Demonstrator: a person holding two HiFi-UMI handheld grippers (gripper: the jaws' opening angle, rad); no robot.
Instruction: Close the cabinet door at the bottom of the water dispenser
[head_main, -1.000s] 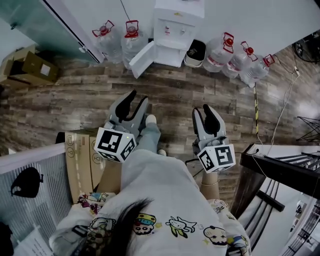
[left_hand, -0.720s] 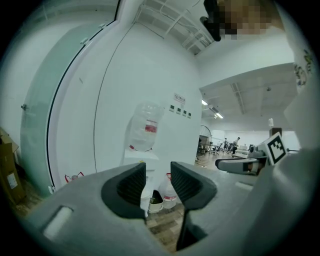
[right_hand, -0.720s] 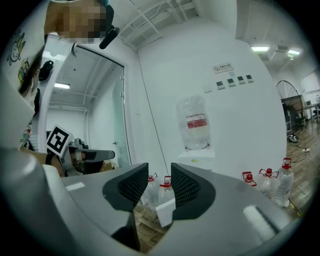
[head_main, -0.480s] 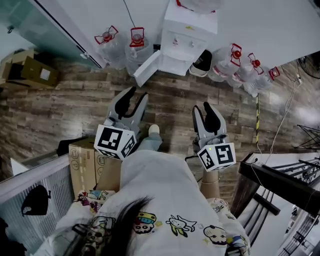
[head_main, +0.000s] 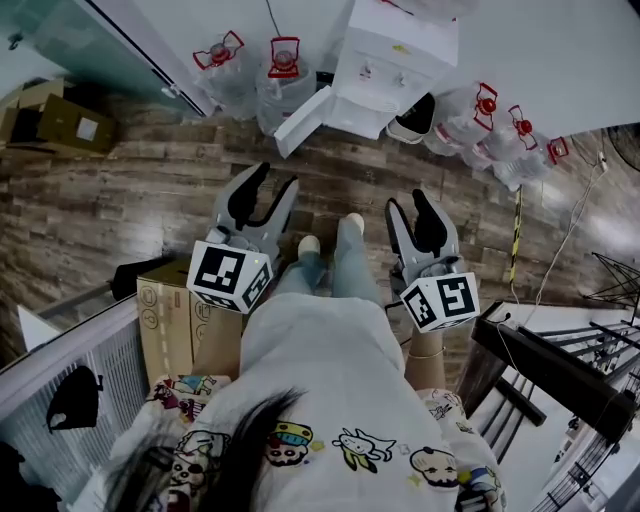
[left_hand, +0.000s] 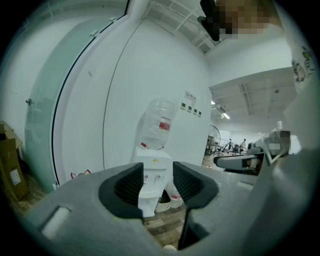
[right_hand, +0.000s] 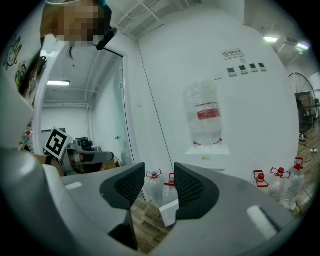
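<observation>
While the person stands on the wood floor (head_main: 150, 200) facing a white wall, the water dispenser (head_main: 395, 60) sits against that wall ahead, well apart from both grippers. Its cabinet door (head_main: 305, 120) at the bottom stands open, swung out on the dispenser's left side in the head view, with its free edge over the floor. The left gripper (head_main: 272, 185) is held out in front, its jaws opening with nothing between them. In the left gripper view the dispenser shows far off through the gap, with a big bottle (left_hand: 157, 124) sitting on top of it. The right gripper (head_main: 408, 205) is held alongside, apart from the left one, its jaws also opening and empty. In the right gripper view a corner of the open door appears low between the jaws, far beyond them. Two water jugs (head_main: 285, 65) with red handles stand to the left of the dispenser, and three more jugs (head_main: 490, 115) stand to its right. A bin (head_main: 415, 112) sits just beside the dispenser's right side. The person's shoes (head_main: 352, 222) show between the two grippers, and a cardboard box (head_main: 165, 320) stands on the floor at the person's left.
</observation>
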